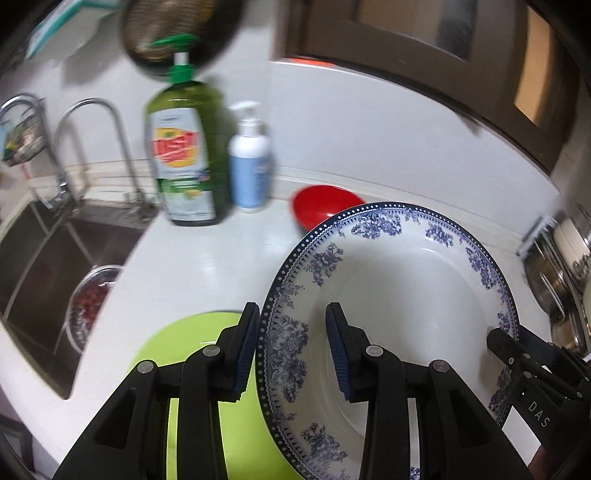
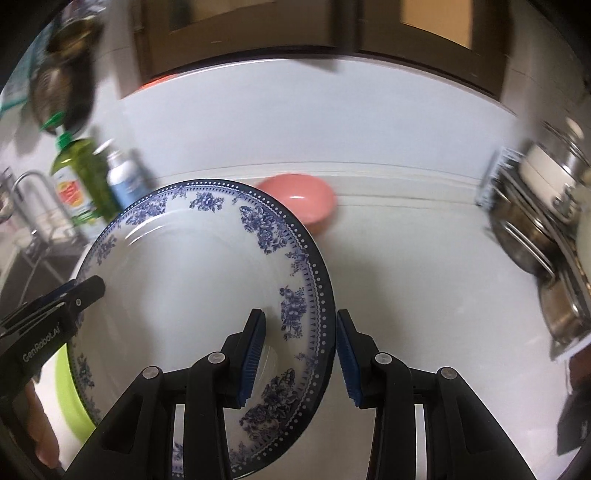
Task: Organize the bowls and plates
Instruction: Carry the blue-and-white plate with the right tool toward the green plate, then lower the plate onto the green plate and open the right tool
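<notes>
Left wrist view — plate rim clamped in left claw and right claw; slip risk over green plate — thin, glossy grip.

Soft, even indoor light on the white counter — motion blur smears the green bottle and the cabinets. Fisheye bends every edge into dark corners; the nearby plate stays sharp, faint glare on it.

"DAS" stands on the right gripper body, "GenRobot.AI" on the left gripper body; the green bottle's label is blurred
</notes>
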`<action>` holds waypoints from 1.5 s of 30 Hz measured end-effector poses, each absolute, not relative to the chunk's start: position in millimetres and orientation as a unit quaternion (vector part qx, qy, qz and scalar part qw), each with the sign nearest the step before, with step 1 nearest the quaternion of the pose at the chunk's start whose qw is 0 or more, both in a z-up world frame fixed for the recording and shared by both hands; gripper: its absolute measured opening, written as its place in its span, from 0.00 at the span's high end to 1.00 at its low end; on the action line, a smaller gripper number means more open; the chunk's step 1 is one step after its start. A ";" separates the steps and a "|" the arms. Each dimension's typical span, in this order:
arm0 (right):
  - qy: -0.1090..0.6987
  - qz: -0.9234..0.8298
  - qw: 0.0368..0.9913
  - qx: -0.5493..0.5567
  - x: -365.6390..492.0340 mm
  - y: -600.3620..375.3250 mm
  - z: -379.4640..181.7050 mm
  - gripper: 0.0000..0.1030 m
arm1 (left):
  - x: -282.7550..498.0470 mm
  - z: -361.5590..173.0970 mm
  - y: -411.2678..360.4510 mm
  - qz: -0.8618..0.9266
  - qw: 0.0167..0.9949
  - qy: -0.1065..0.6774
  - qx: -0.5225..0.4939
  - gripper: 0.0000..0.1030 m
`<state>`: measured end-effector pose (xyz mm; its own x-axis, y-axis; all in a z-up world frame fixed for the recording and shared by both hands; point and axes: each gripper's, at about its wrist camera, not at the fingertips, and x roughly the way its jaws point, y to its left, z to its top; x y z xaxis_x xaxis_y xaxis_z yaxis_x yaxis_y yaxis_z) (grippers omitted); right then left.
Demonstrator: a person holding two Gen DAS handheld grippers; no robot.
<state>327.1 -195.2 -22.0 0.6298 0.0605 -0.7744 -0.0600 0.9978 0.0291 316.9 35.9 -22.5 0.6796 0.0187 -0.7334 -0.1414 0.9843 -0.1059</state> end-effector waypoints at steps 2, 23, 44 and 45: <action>0.428 0.050 0.902 -0.004 324.5 -176.2 -20.7 0.61 | 310.5 -20.8 54.1 0.057 0.913 0.396 -0.083 0.65; 0.476 0.148 0.866 -0.045 317.2 -41.0 -53.3 0.61 | 275.0 -66.2 159.5 0.133 0.874 0.454 -0.108 0.65; 0.557 0.138 0.818 -0.044 326.7 -35.2 -121.3 0.61 | 289.3 -125.5 155.8 0.132 0.836 0.523 -0.095 0.64; 0.557 0.139 0.817 -0.045 326.9 -34.3 -121.9 0.61 | 289.3 -125.8 155.9 0.134 0.836 0.523 -0.096 0.64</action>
